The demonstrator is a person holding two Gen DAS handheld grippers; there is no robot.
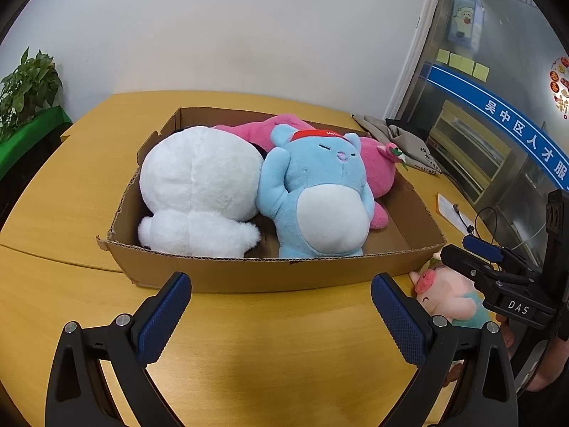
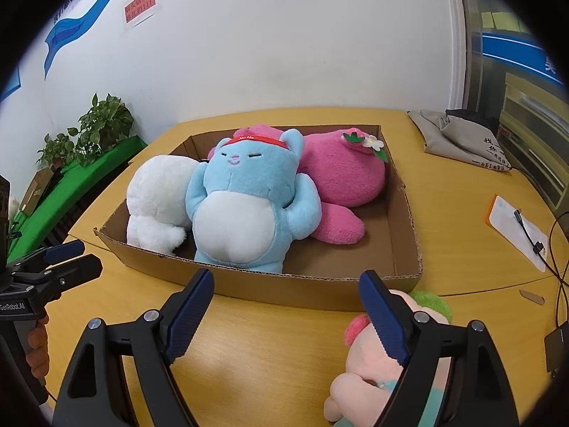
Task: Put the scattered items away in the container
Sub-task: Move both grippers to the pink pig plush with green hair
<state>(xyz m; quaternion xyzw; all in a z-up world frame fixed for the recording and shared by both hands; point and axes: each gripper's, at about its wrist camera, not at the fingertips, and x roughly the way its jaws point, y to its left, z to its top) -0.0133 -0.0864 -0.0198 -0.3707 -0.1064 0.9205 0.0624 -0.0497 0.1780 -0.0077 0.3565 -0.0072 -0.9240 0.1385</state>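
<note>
The left gripper (image 1: 281,315) hovers over bare counter (image 1: 270,363), jaws wide and empty, facing the cardboard box (image 1: 249,274) at 12 o'clock. The pink plush (image 2: 370,359) lies outside the box, at the right gripper's (image 2: 286,311) 4 o'clock, under its right finger. Its jaws too stand wide; it is nearer.

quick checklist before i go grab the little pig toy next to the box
1. Pig toy outside the box, on the table: ok.
2. Right gripper jaws open: ok.
3. Right gripper lined up on the pig: not ok, pig sits off to its right.
4. Left gripper open and clear of the pig: ok.
5. Free room in the box, right of the blue toy: ok.
</note>
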